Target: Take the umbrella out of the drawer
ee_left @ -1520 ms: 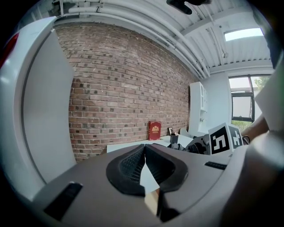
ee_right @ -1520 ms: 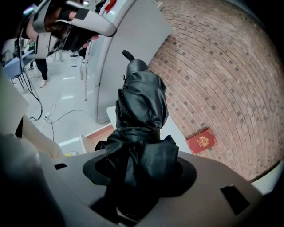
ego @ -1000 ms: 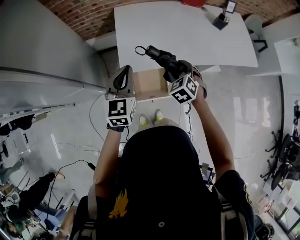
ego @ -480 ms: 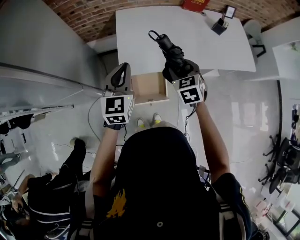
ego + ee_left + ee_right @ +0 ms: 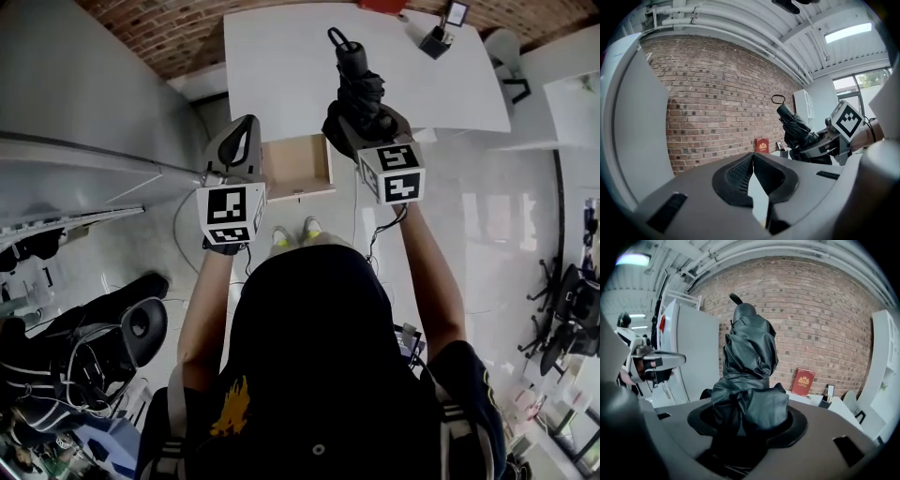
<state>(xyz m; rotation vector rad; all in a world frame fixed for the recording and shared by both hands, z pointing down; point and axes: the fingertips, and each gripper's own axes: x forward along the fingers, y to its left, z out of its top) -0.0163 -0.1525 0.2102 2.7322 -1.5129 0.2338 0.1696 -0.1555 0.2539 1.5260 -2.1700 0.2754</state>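
The right gripper (image 5: 362,114) has risen and rolled within the last second. The umbrella (image 5: 353,75) it clamps lay slanted just above the drawer (image 5: 298,171) and now stands nearly upright over the table (image 5: 281,66), strap end up. It is clear of the drawer (open, brown inside), so the removal looks done. The left gripper (image 5: 247,136) hangs beside the drawer, jaws together on nothing.

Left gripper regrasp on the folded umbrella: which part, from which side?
The umbrella's free upper stretch, just under the handle, above the right gripper's clamp. Come from its left: it stands roughly upright, and that side is open.
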